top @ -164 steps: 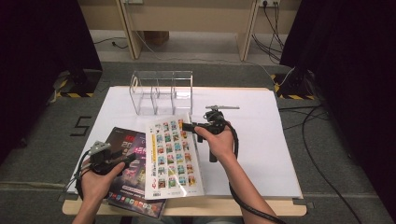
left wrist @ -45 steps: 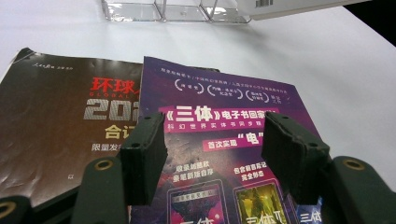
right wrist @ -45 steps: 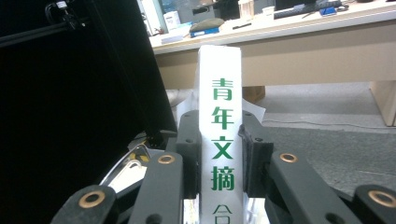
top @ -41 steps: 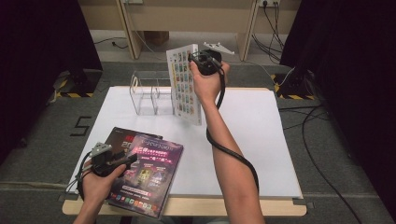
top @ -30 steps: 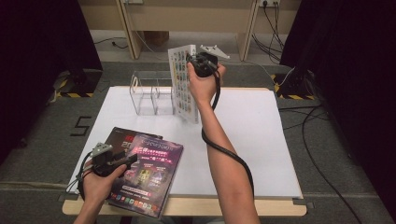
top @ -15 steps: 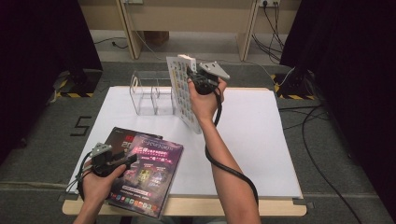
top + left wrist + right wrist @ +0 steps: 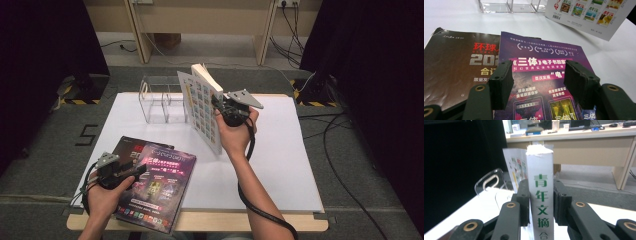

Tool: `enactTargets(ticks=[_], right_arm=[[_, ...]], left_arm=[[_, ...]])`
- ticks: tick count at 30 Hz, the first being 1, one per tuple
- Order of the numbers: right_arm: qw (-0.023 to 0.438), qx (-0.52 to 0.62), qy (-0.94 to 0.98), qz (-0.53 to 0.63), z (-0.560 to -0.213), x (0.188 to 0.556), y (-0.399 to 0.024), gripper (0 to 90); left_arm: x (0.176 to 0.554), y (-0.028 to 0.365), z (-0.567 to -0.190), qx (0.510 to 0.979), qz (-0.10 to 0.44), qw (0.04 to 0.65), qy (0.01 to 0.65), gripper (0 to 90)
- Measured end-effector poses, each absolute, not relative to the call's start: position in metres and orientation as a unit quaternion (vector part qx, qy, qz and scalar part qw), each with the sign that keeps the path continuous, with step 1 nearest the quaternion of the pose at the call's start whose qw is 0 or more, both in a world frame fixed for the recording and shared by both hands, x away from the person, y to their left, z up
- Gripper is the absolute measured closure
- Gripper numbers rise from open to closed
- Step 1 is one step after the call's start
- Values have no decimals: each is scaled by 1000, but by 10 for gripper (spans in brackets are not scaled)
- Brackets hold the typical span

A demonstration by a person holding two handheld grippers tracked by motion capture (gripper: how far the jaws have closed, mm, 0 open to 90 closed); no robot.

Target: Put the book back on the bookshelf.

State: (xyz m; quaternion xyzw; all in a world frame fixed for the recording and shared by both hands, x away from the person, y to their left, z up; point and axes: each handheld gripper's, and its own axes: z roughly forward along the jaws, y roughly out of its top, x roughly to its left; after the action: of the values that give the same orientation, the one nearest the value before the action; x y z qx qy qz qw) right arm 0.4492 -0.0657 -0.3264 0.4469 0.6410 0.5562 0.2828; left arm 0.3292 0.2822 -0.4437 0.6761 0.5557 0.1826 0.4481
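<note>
One book (image 7: 204, 107) is clamped by its spine in the right gripper (image 7: 223, 107), upright, just beside the clear rack (image 7: 163, 99); the jaws have just been opening slightly, yet the spine sits between both pads. The book should be kept vertical, lined up over a slot, and lowered before release. The left gripper (image 7: 537, 81) hangs open and empty over the purple magazine (image 7: 159, 182), which lies on a dark magazine (image 7: 456, 65) at the table's near edge.

Thick white book (image 7: 204, 107), upright, tilted
</note>
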Motion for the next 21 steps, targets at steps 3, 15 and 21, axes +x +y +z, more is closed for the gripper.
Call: enactTargets(ticks=[3, 15, 21], right_arm=[[284, 450, 649, 544, -331, 437, -75, 718], [285, 455, 655, 532, -338, 426, -92, 700], [273, 454, 658, 535, -333, 436, -92, 654]], left_arm=[[329, 282, -444, 676, 182, 449, 556, 393], [329, 279, -443, 678, 183, 448, 554, 393], [329, 280, -444, 678, 182, 448, 554, 393]])
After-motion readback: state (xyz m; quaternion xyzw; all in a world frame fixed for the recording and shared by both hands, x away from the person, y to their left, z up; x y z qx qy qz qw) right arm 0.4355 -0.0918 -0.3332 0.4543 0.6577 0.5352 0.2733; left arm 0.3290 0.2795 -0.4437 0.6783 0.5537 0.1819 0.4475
